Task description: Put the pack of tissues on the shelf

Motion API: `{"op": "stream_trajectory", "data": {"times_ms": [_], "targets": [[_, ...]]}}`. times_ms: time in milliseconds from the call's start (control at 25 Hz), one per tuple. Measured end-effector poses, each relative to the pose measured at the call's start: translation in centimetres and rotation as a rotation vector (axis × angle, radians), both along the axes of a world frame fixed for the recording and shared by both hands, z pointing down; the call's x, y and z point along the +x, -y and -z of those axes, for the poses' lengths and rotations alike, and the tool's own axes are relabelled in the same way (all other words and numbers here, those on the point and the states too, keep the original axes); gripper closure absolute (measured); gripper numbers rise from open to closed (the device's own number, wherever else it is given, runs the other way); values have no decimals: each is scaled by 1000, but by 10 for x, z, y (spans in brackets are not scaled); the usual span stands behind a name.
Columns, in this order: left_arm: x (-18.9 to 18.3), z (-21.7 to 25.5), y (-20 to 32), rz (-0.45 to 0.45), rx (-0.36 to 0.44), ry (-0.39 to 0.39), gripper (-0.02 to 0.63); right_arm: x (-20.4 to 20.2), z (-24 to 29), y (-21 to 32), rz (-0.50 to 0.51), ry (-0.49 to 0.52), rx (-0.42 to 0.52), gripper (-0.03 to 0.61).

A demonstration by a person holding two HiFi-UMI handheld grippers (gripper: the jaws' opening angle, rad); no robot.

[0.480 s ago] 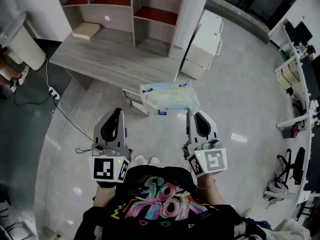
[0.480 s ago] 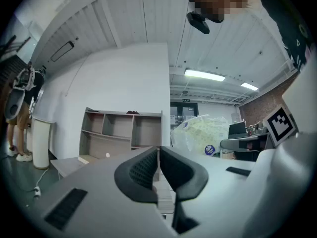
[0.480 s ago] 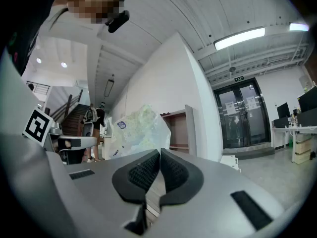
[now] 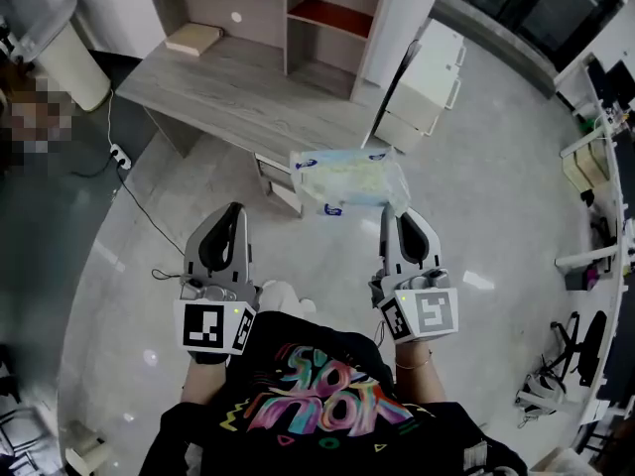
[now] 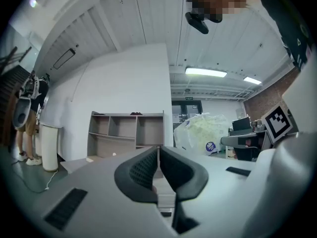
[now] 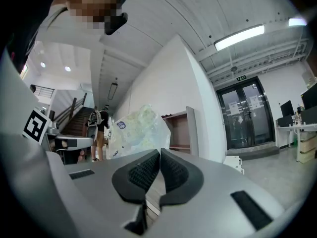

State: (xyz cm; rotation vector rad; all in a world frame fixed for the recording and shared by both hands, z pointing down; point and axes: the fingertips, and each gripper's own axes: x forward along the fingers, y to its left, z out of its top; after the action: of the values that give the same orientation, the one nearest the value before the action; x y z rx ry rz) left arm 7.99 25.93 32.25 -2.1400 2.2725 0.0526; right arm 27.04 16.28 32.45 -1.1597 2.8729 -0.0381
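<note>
Here the right claw [image 4: 388, 214] is pinched tight on an edge of the pale, crinkly plastic pack of tissues [image 4: 349, 180]; the left claw [image 4: 230, 213] is closed and empty.

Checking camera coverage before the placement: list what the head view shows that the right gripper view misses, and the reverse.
Head view only: the white bin by the wall and the person's printed shirt. Right gripper view only: glass double doors, a ceiling light strip and a staircase. Both: the right tool shut on the pack of tissues, with the shelf ahead.
</note>
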Motion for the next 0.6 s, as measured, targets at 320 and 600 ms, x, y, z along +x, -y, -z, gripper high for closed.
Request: {"op": "stream_trajectory", "data": {"times_ms": [320,600], "targets": [[-3,-9,-7,32,-9,-3,581,3,-7,2,9,3,-12,560],[-33,-12,27,34,3,-4,581,-26,-10,37,14,10,-13,560]]}}
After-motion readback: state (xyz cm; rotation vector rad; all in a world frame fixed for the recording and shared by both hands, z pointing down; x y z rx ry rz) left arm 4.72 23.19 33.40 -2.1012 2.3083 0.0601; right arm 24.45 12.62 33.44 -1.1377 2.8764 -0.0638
